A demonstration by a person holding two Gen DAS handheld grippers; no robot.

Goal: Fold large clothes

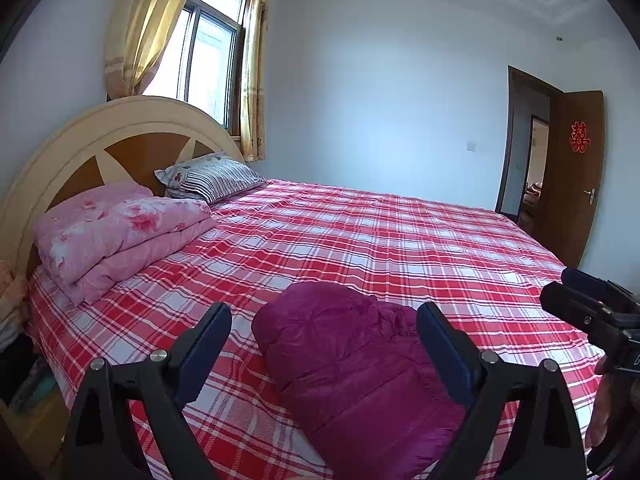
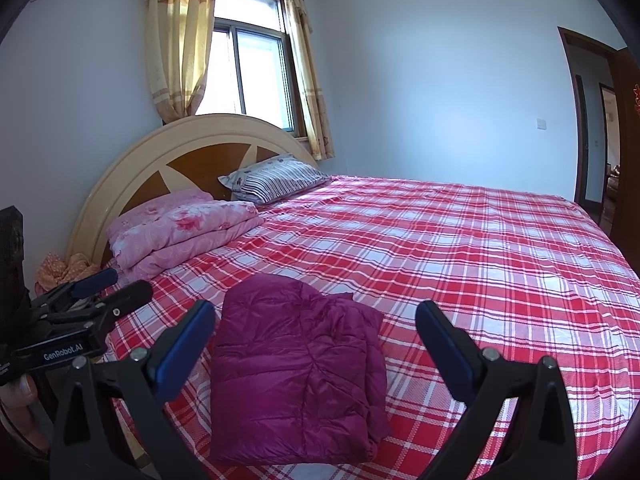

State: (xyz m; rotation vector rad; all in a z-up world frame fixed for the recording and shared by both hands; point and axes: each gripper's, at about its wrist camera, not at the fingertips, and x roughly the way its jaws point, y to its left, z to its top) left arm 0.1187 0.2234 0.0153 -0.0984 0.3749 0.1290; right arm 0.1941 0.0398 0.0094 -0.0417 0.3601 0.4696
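Purple down jacket (image 2: 298, 368) lies folded into a compact rectangle near the bed's (image 2: 500, 248) front edge; left tongs (image 1: 324, 320) and right tongs (image 2: 316, 316) hover released, empty, folding apparently finished.

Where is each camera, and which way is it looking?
Left wrist view: sits on the left gripper, looking over the purple jacket and the bed toward the headboard; its own open fingers show, plus the right gripper and a hand.
Right wrist view: sits on the right gripper, facing the same way; its open fingers and the left gripper show.
Shared: jacket, bed, headboard, window.
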